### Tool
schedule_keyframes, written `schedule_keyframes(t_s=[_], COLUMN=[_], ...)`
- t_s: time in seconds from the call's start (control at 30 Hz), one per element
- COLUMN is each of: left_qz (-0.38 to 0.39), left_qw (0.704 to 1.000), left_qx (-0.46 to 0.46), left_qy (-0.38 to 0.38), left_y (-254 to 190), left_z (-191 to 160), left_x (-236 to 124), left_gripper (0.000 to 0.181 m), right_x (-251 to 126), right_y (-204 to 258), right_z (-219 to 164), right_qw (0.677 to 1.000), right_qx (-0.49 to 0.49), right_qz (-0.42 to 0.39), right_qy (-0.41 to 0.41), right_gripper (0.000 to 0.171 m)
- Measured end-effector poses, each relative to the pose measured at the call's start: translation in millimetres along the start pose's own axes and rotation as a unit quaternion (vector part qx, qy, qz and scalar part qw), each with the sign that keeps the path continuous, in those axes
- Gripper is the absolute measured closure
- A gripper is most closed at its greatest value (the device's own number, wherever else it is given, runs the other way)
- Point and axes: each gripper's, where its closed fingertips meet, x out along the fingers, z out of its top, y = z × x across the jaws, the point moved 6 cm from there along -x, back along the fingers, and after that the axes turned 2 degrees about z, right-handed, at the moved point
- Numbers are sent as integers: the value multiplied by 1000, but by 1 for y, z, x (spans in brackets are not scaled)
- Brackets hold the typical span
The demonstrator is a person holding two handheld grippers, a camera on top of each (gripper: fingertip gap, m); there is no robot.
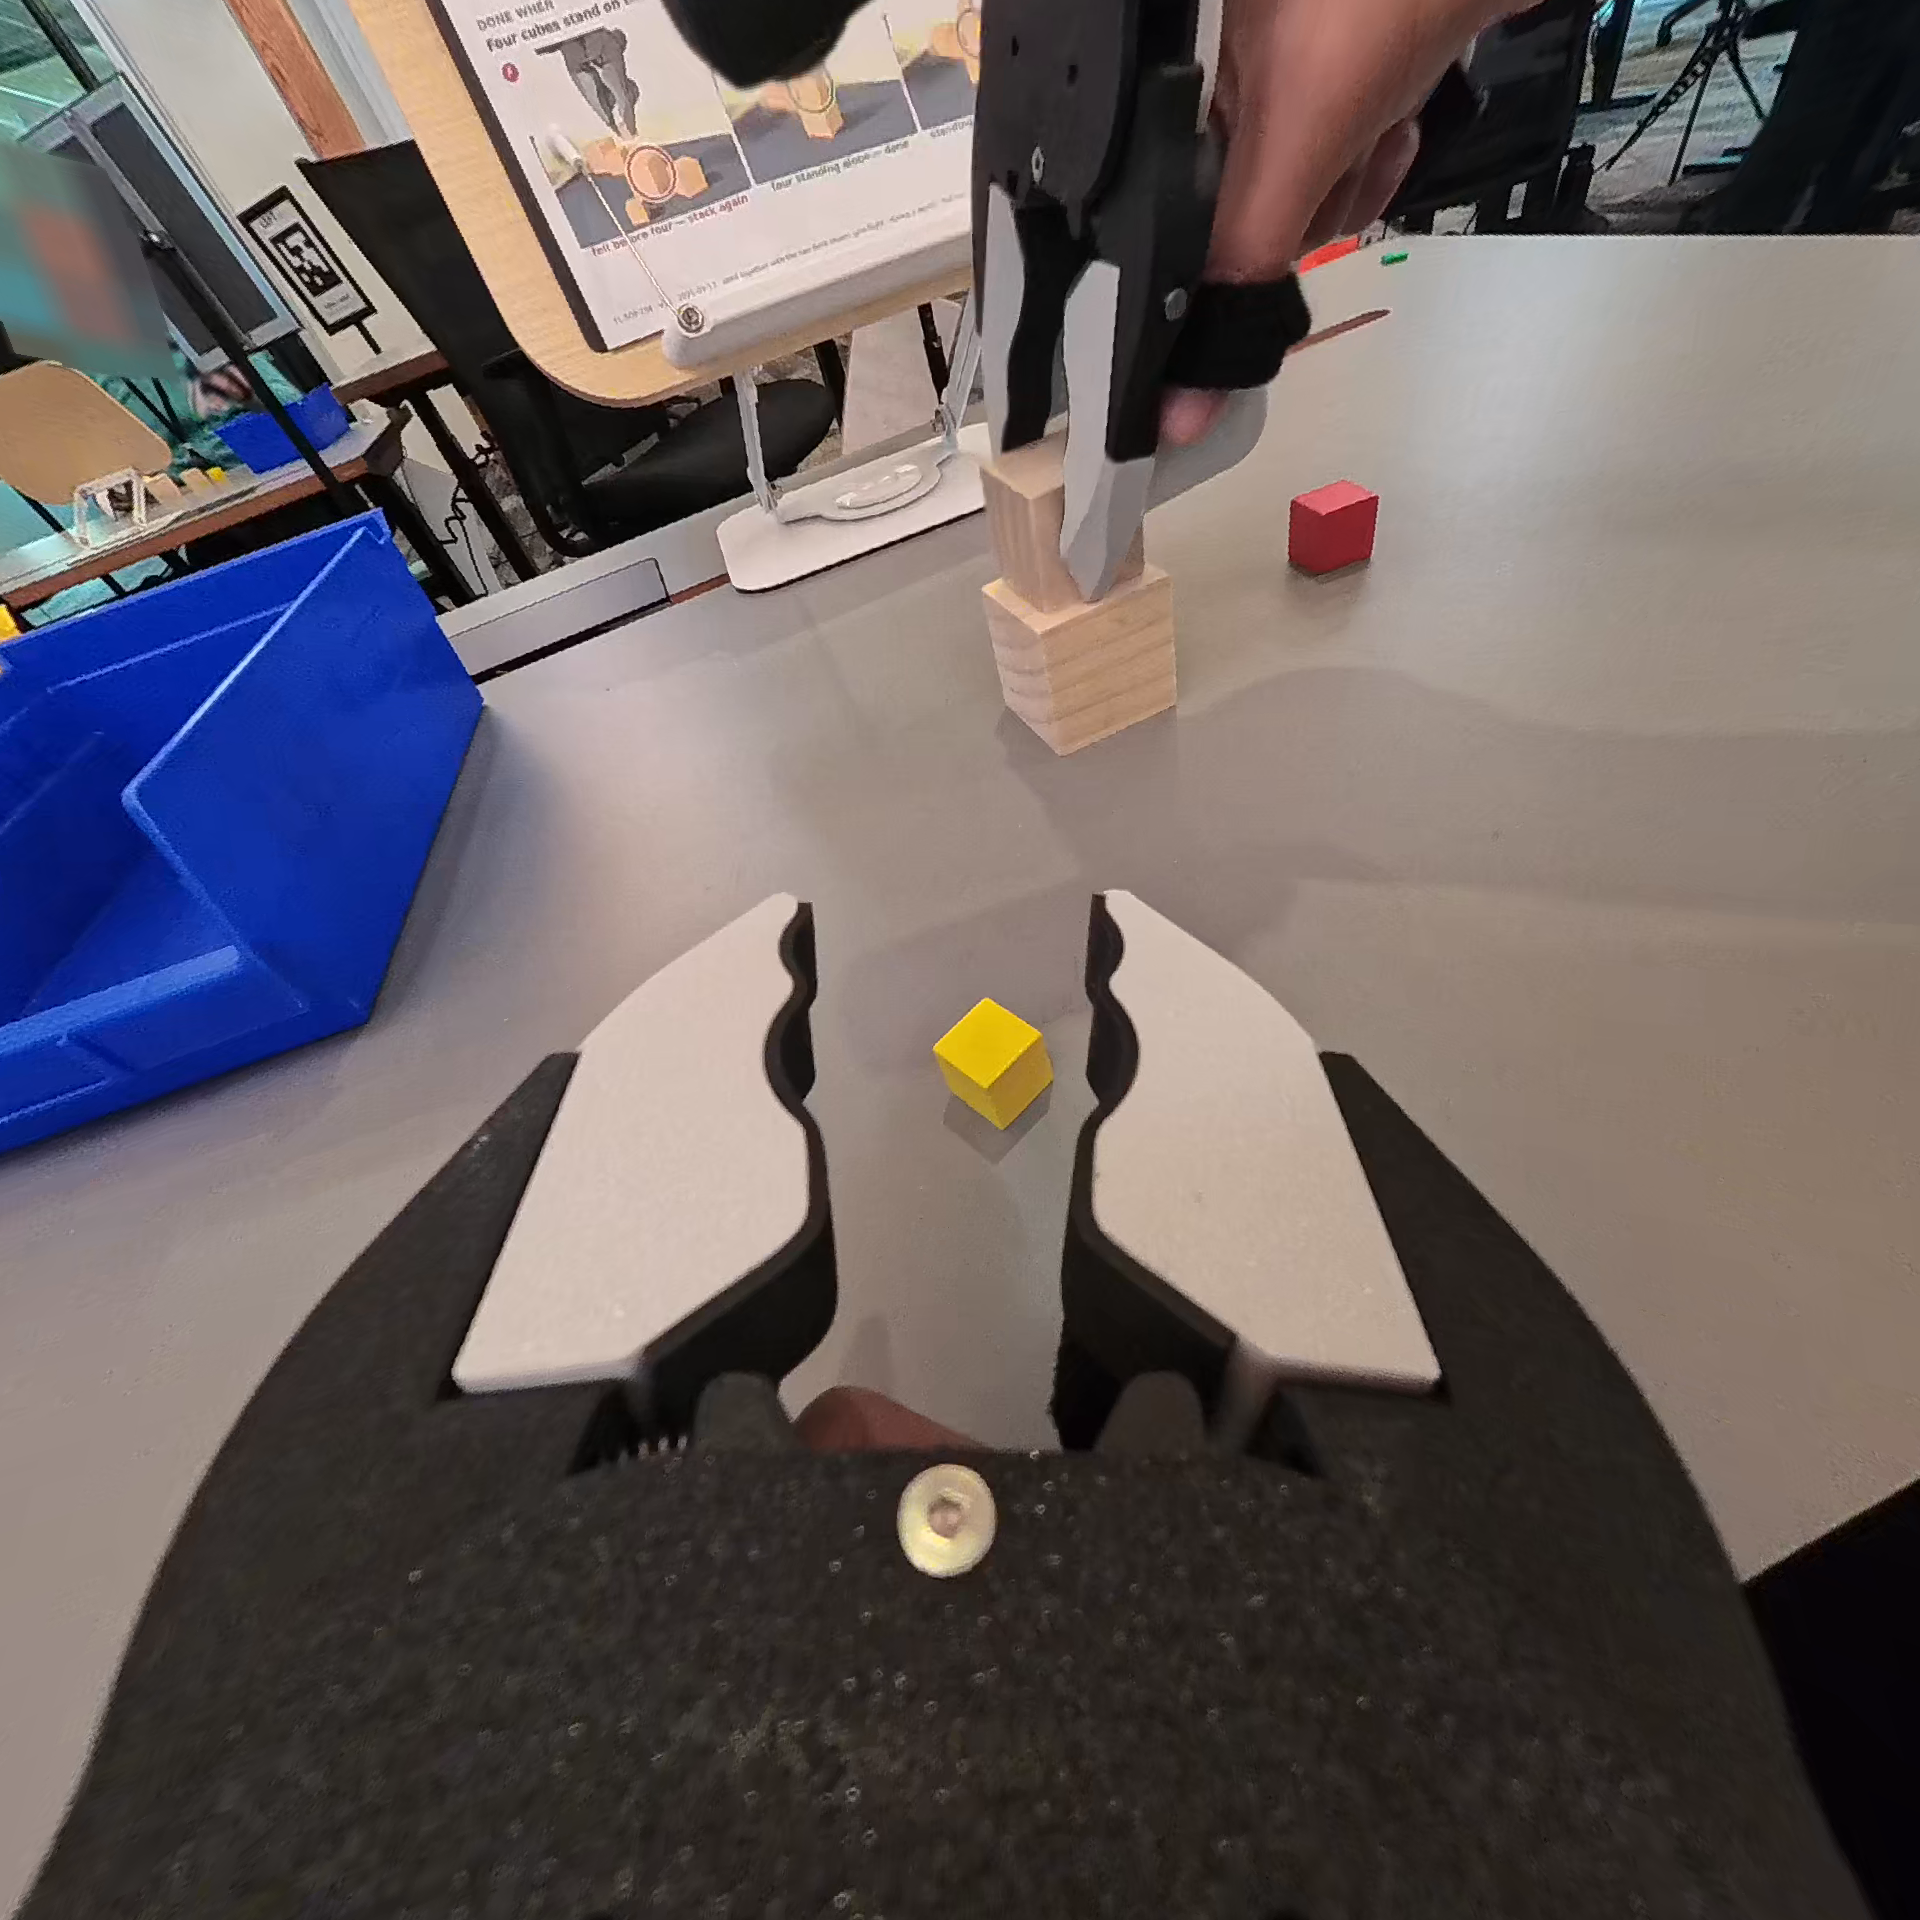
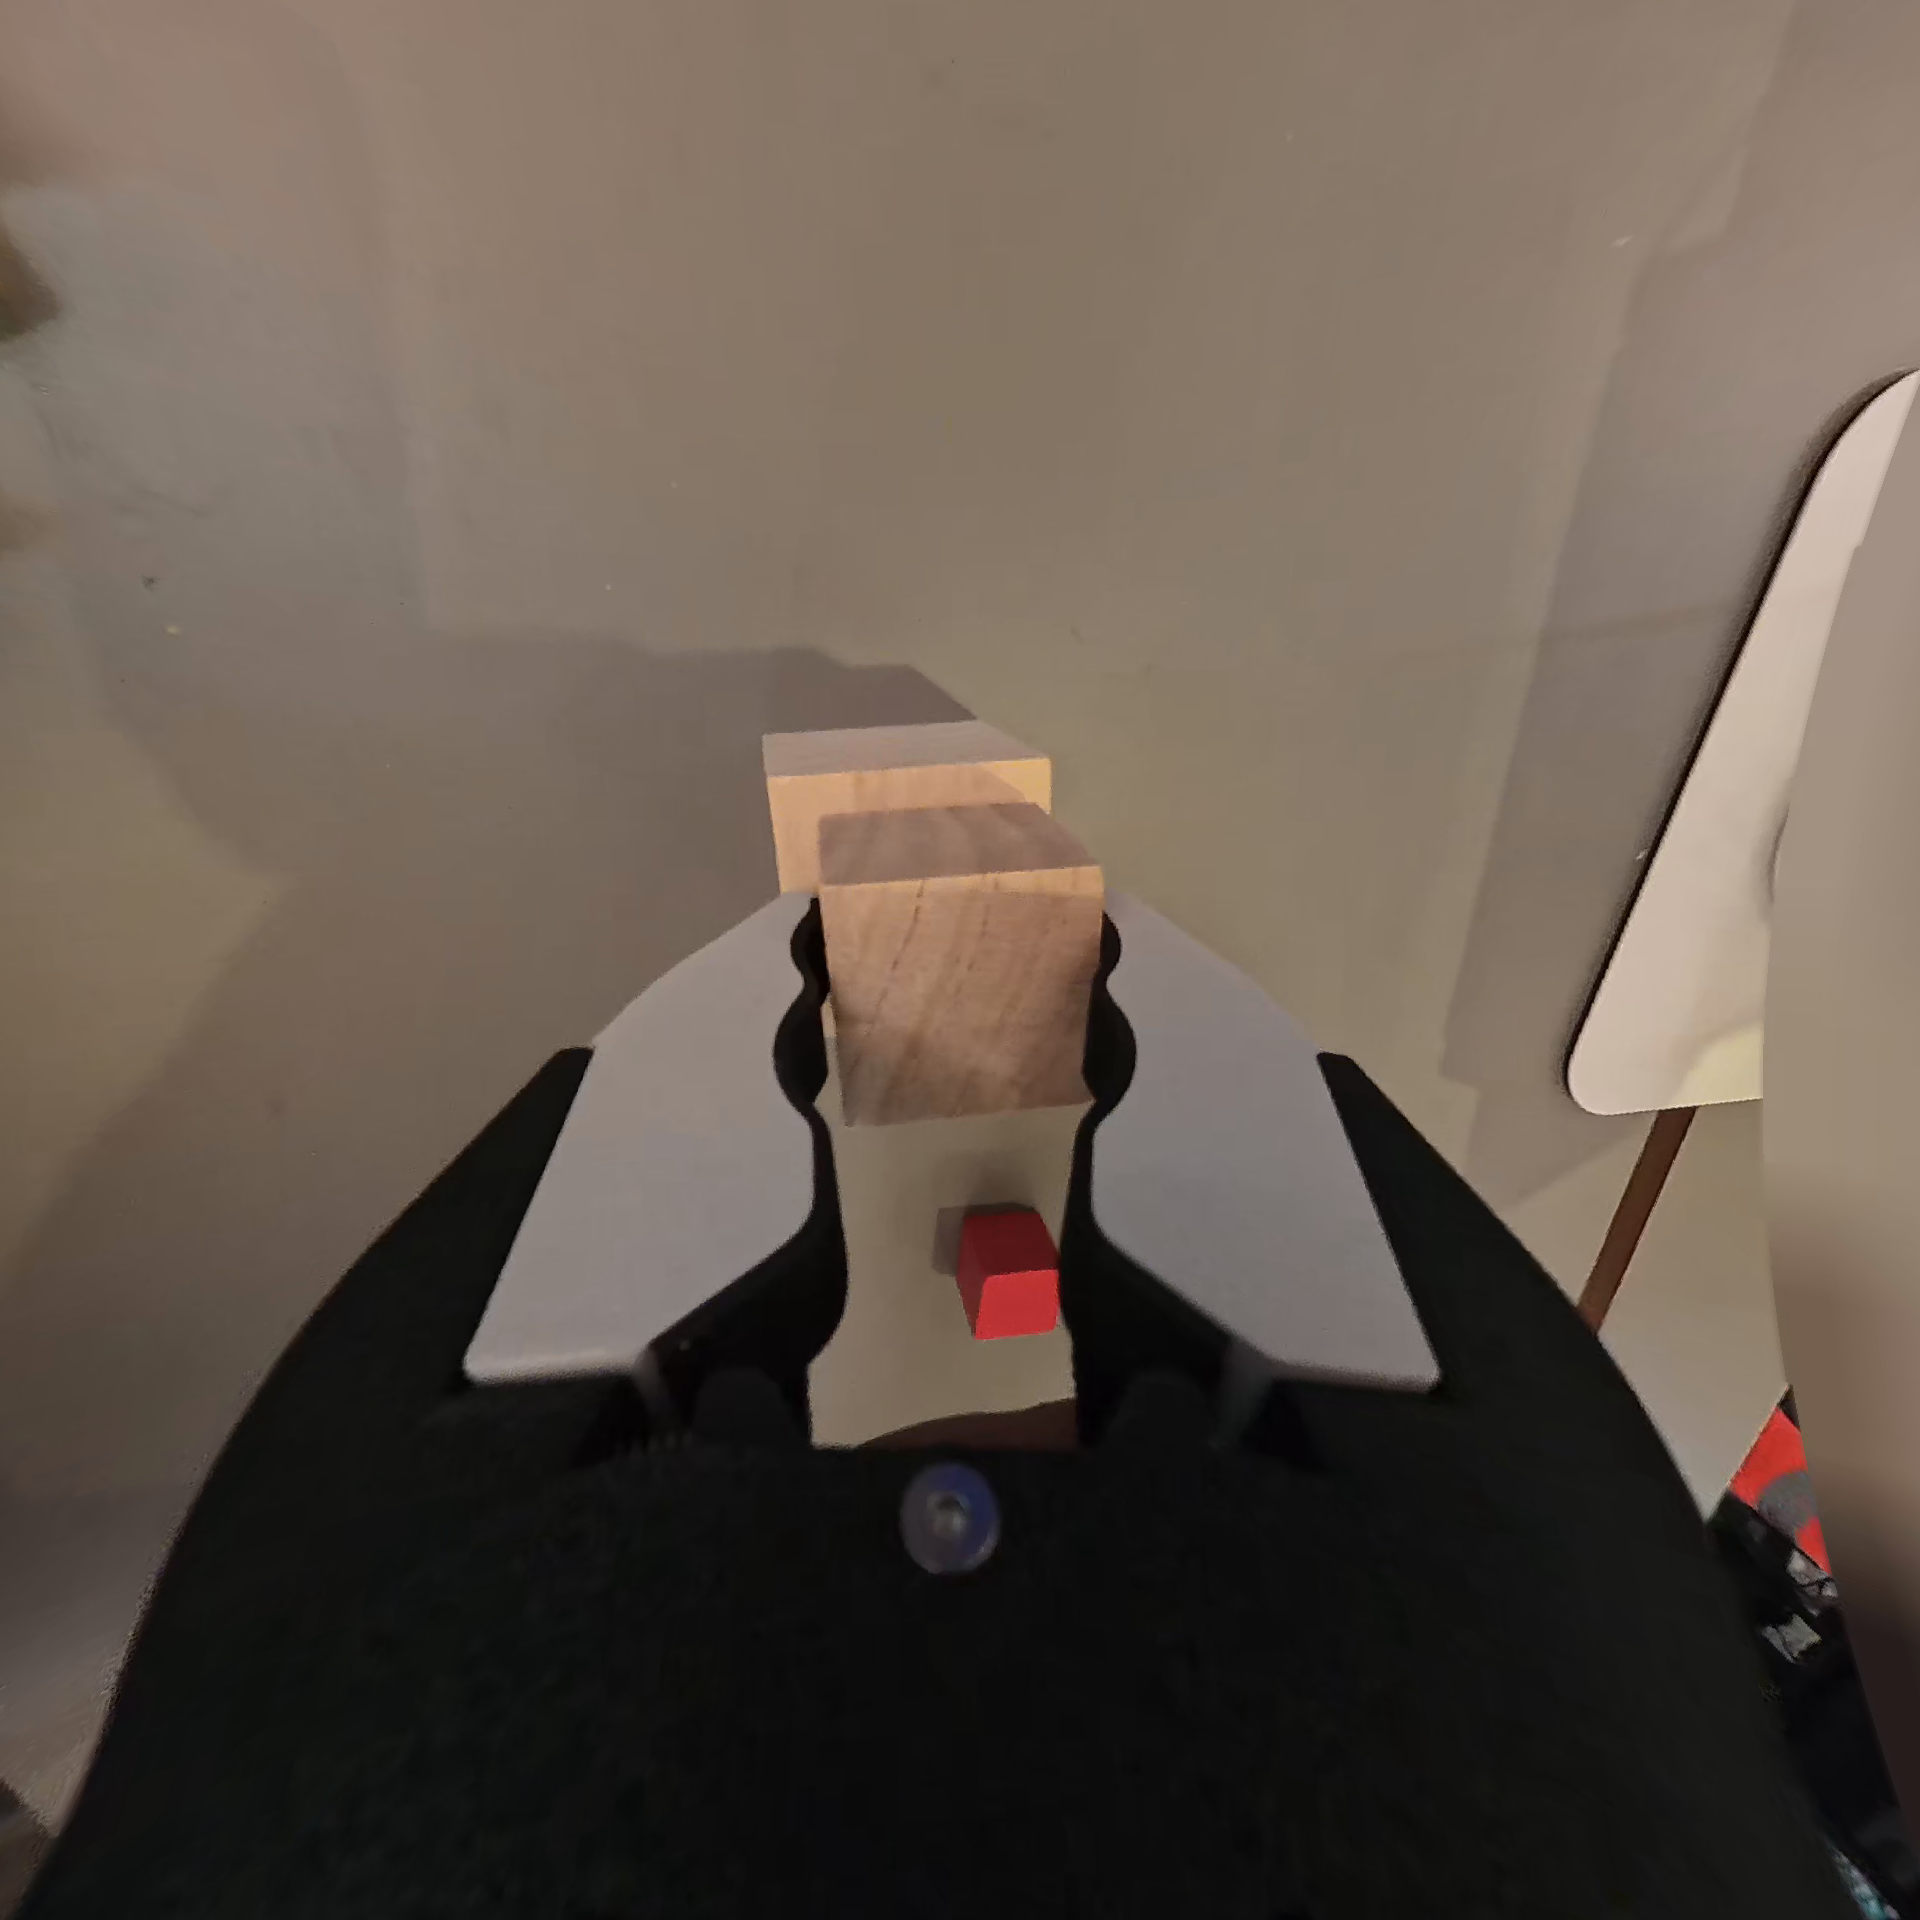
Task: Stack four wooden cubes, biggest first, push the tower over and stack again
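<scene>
While the smaller plain wooden cube (image 2: 961, 997) sits on the larger plain wooden cube (image 1: 1081, 660), clamped by the right gripper (image 2: 956, 935), the left gripper (image 1: 948, 925) hangs spread around a small yellow cube (image 1: 992, 1060) on the grey table (image 1: 1558, 831).

A smaller cube (image 1: 1023, 530) sat on the biggest cube (image 1: 1086, 665); a bin (image 1: 208, 790) lay left on the tabletop (image 1: 1558, 831).
</scene>
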Motion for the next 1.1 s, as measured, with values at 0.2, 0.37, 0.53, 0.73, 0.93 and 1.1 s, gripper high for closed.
schedule_keyframes(t_s=[0.2, 0.37, 0.53, 0.73, 0.93, 1.1], left_qz=[-1, -2, -2, 0, 1, -2], left_qw=[1000, 1000, 1000, 1000, 1000, 1000], left_qx=[-2, 1, 2, 2, 6, 1], left_qy=[-1, -1, 2, 2, 1, 2], left_y=[0, 0, 0, 0, -1, 0], left_z=[0, 0, 0, 0, 0, -1], left_x=[0, 0, 0, 0, 0, 0], left_gripper=[132, 132, 132, 132, 132, 132], right_x=[-28, -90, -72, 4, 28, 29], right_y=[-6, -15, -18, -6, -17, -22], right_z=[-6, -40, -105, -143, -145, -138], right_qw=[998, 984, 983, 994, 998, 998], right_qx=[17, 63, 111, 90, 68, 44], right_qz=[-33, -84, -80, -16, 4, 22], right_qy=[-51, -147, -121, -56, 1, 26], right_gripper=[113, 109, 109, 106, 115, 143])
